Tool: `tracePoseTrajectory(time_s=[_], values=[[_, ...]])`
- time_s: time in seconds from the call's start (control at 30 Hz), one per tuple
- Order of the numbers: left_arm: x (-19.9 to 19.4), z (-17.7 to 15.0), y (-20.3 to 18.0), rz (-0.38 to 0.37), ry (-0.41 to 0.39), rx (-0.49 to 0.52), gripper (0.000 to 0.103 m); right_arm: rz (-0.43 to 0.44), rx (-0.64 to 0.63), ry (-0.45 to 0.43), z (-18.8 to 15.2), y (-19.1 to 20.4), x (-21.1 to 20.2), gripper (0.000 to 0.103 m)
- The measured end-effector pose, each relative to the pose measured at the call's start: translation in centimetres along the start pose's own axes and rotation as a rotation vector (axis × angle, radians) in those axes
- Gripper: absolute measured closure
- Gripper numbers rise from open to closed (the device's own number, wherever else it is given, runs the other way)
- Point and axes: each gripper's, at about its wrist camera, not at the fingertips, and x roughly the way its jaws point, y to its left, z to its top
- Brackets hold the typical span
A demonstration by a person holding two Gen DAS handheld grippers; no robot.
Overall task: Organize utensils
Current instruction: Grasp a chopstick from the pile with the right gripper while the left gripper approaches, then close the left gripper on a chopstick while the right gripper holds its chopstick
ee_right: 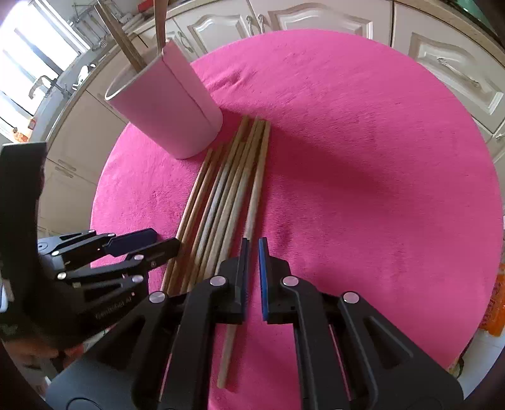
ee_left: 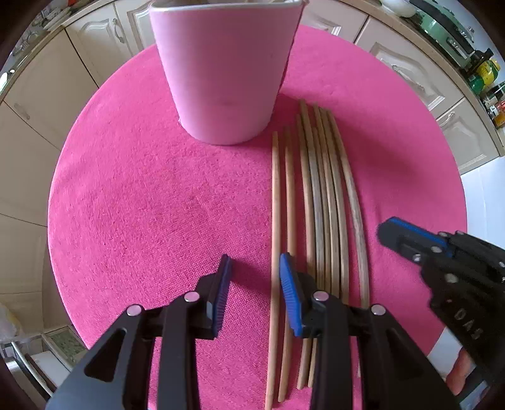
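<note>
Several wooden chopsticks [ee_left: 318,202] lie side by side on a round pink mat [ee_left: 157,205], just right of a pink holder cup [ee_left: 225,69]. My left gripper [ee_left: 255,284] is open, low over the near ends, its right finger above the leftmost sticks. In the right wrist view the chopsticks [ee_right: 227,189] run from the cup [ee_right: 170,107], which holds a few sticks, toward me. My right gripper [ee_right: 253,261] hovers over the rightmost chopstick [ee_right: 252,214], jaws nearly closed with a narrow gap, gripping nothing. The left gripper [ee_right: 148,246] shows at the left, the right gripper [ee_left: 410,239] in the left wrist view.
The mat covers a small round table. Cream kitchen cabinets [ee_right: 315,19] stand behind it. A countertop with bottles and a green pot [ee_left: 442,25] is at the far right. A window and sink area [ee_right: 47,69] is at the far left.
</note>
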Motion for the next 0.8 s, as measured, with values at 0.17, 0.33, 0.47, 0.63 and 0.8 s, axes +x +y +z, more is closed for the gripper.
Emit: tracePoseTrajectory(time_s=[0.17, 0.33, 0.47, 0.63, 0.8], values=[[0.2, 0.0, -0.2, 0.021, 0.003, 0.004, 0.07, -0.015, 0.026, 0.036, 0.5, 0.4, 1.2, 0.096], [0.5, 0.2, -0.9, 0.026, 0.001, 0.015, 0.07, -0.034, 0.037, 0.074, 1.1, 0.5, 2.0, 0.095], [0.6, 0.4, -0.7, 0.024, 0.01, 0.016, 0.07, -0.07, 0.055, 0.131, 2.2, 0.8, 2.8, 0.094], [0.8, 0.9, -0.8, 0.035, 0.043, 0.03, 0.071, -0.04, 0.095, 0.187, 3.3, 0.1, 3.2, 0.097], [1.2, 2.0, -1.1, 0.054, 0.09, 0.02, 0.094, 0.05, 0.162, 0.203, 3.1, -1.9, 2.9, 0.097]])
